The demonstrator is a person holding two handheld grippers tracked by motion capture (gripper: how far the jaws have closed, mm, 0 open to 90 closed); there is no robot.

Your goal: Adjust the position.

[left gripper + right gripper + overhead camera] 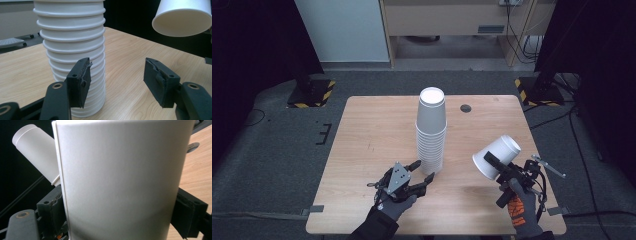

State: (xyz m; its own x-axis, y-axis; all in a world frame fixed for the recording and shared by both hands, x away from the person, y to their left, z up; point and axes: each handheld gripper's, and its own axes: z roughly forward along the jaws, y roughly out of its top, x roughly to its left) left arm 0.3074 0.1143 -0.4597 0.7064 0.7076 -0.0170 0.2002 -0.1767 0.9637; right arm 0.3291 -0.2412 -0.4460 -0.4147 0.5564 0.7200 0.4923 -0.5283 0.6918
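We are working at a light wooden desk [372, 130] standing on grey carpet, with dark curtains at both sides and a pale cabinet beyond the far edge. A small dark disc [466, 108] is lying near the far edge, right of the middle.

A tall stack [431, 131] of white paper cups is standing mouth-down at the middle of the desk, its axis upright. Our left tool [421, 172] is hovering near the front edge, just in front of and a little left of the stack's foot. Its jaws are standing wide with nothing between them. In the left gripper view the stack [72, 55] is rising just behind the left-hand jaw, off to one side of the gap, so it is not sitting between the jaws.

Our right tool [496, 167] is holding a single cup [497, 156] above the desk near the right edge, toward the front. In the right gripper view the jaws are pressing on the cup [120, 182] from both sides. The cup is tilting, its mouth facing left and down toward the desk's front and its closed base pointing up toward the far right corner.

The stack lies left of and beyond the held cup, well apart from it. The left tool is much nearer the stack. We judge that if the cup is heading for the stack, it needs its axis turning upright first, then carrying left over the top.
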